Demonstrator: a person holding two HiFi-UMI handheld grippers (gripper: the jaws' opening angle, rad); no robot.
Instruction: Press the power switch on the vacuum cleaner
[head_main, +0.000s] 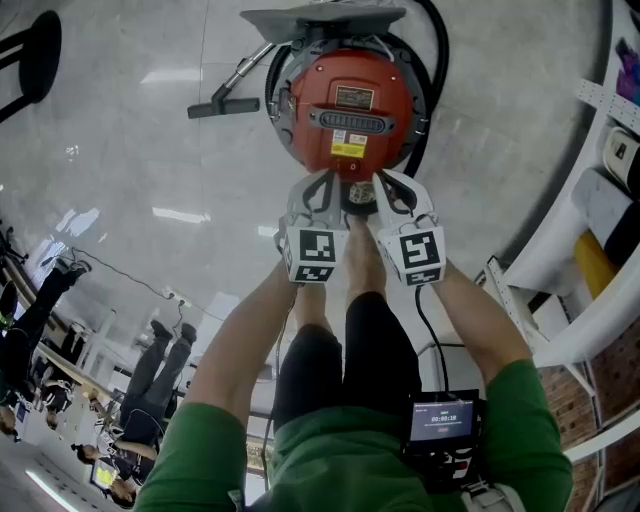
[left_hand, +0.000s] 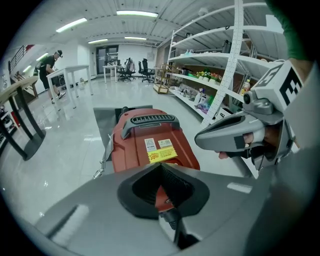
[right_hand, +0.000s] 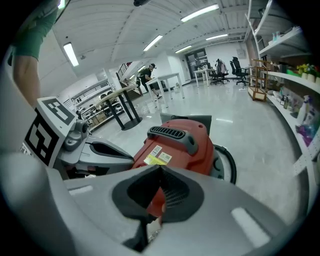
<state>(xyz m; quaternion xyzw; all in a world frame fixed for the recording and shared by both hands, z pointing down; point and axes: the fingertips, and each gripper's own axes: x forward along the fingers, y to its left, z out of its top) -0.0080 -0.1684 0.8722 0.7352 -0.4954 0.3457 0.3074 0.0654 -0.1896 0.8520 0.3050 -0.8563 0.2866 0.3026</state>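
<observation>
On the left of the shiny floor lies the black floor nozzle (head_main: 222, 106), and its tube goes up and to the right towards the vacuum cleaner (head_main: 350, 100). The vacuum cleaner stands on the floor straight in front of the person, red and rounded, with the black hose (head_main: 437, 60) curled around its far and right side. Its long axis runs away from the person, the near end points to the person's feet, and the grey handle (head_main: 357, 121) lies across the top. Just at this near end are the two grippers, side by side and close to each other. The left gripper (head_main: 322, 190) has its jaws pressed together at the tips with nothing between them, and the right gripper (head_main: 388, 192) has its jaws closed in the same way. Whether the tips touch the red body cannot be told. At the far right stand white shelves (head_main: 600, 250), which hold bottles and other small things, one of them yellow (head_main: 592, 262)
</observation>
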